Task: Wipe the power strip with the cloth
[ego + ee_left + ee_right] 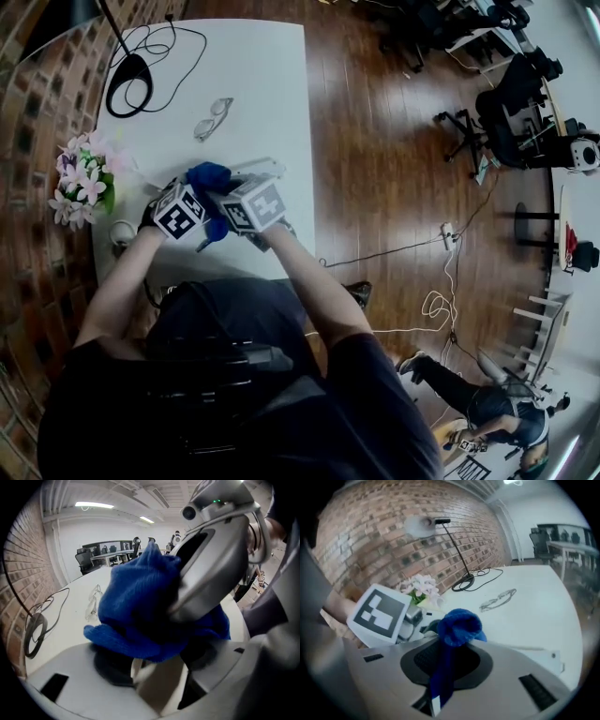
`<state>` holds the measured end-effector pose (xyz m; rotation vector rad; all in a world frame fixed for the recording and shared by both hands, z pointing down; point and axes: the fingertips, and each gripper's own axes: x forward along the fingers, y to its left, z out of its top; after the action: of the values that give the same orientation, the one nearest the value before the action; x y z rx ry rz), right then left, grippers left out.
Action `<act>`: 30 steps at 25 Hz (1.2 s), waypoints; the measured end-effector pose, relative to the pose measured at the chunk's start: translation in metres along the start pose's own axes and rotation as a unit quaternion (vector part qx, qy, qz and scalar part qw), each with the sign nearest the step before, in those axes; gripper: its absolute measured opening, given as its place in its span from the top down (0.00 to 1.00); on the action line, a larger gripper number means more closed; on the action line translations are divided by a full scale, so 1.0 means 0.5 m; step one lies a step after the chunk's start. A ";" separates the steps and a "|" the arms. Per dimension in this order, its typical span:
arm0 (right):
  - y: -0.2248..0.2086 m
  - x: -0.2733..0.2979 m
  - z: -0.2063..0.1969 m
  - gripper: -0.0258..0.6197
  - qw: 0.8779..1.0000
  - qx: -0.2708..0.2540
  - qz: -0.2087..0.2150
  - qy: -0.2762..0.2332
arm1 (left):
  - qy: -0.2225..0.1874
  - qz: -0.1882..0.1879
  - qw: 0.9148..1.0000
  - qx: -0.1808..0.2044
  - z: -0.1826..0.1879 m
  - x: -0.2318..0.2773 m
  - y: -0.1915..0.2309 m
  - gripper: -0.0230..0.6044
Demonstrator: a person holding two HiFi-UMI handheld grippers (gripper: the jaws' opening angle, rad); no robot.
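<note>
The blue cloth (208, 176) is bunched up between the two marker cubes above the white table (272, 84). My right gripper (440, 686) is shut on the cloth (459, 625), a strip of it running down between the jaws. The white power strip (261, 169) pokes out toward the upper right behind the grippers. In the left gripper view a pale flat end of the power strip (157, 686) sits clamped in my left gripper (154, 677). Right above it, the cloth (140, 606) is pressed down by the grey right gripper. Most of the strip is hidden.
A pair of glasses (214, 117) lies on the table beyond the grippers. A lamp base with a looped black cable (131, 80) is at the far left corner. A bunch of pale flowers (82, 183) stands at the left edge by the brick wall.
</note>
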<state>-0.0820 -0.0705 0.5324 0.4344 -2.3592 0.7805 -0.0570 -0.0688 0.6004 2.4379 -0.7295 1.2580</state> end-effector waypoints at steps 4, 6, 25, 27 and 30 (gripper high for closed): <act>-0.021 0.025 -0.013 0.87 0.995 -0.075 -0.064 0.037 | 0.002 0.001 1.000 0.002 0.001 0.001 0.001 0.48; -0.029 0.027 -0.018 0.87 0.994 -0.073 -0.070 0.044 | 0.002 0.001 1.000 0.003 -0.001 0.001 0.003 0.48; -0.184 -0.077 -0.056 0.87 0.989 -0.022 -0.138 0.037 | 0.004 0.000 1.000 0.002 -0.006 0.001 0.004 0.48; -0.197 -0.089 -0.055 0.87 0.988 -0.022 -0.146 0.033 | 0.004 0.000 1.000 0.002 -0.005 0.001 0.003 0.48; -0.216 -0.103 -0.056 0.87 0.987 -0.020 -0.157 0.031 | 0.005 0.000 1.000 0.001 -0.005 0.001 0.004 0.48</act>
<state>0.0207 -0.1305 0.5635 0.7323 -2.1733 0.5880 -0.0593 -0.0694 0.6021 2.4318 -0.7263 1.2699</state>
